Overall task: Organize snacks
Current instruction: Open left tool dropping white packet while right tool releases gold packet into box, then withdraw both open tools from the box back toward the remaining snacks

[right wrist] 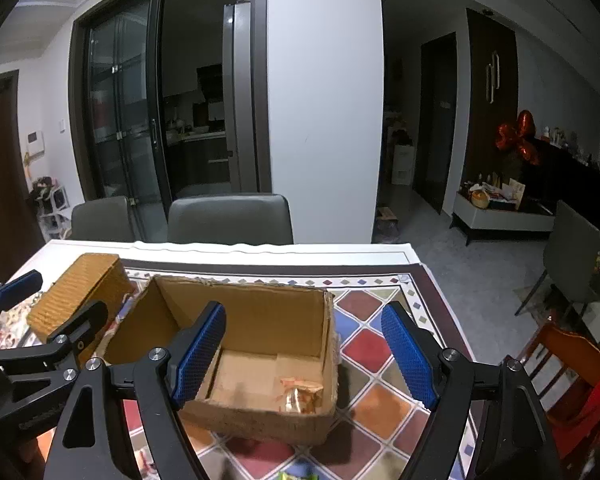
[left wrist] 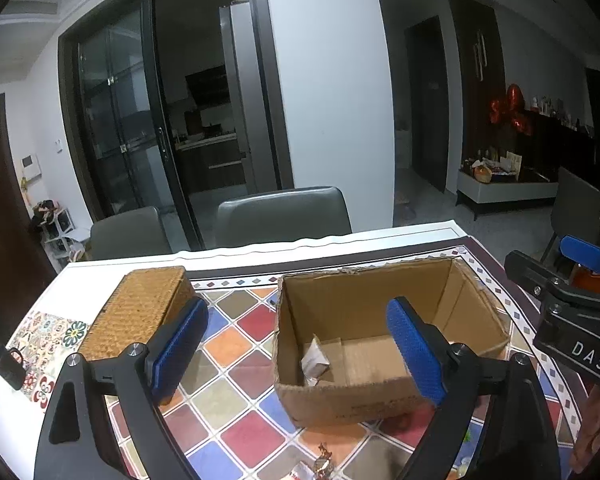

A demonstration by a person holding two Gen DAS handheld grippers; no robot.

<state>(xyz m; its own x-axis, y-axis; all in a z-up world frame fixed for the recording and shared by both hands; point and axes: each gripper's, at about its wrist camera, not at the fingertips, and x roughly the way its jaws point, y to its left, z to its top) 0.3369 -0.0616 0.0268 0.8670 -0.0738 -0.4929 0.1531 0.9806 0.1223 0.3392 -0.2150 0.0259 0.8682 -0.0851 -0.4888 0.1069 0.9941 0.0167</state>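
An open cardboard box (left wrist: 384,396) stands on the patterned tablecloth; it also shows in the right wrist view (right wrist: 260,420). A white wrapped snack (left wrist: 314,362) lies inside at its left. A gold wrapped snack (right wrist: 300,394) lies inside near its front right corner. My left gripper (left wrist: 300,356) is open and empty, above the box's front left part. My right gripper (right wrist: 304,356) is open and empty, above the box's front right part. A woven wicker basket (left wrist: 140,312) stands left of the box, also in the right wrist view (right wrist: 80,292). Loose wrapped snacks (left wrist: 322,464) lie on the cloth in front of the box.
The right gripper's body (left wrist: 568,316) shows at the right edge of the left wrist view. A dark small object (left wrist: 9,366) sits at the table's left edge. Two grey chairs (left wrist: 284,216) stand behind the table. A wooden chair (right wrist: 572,364) stands at the right.
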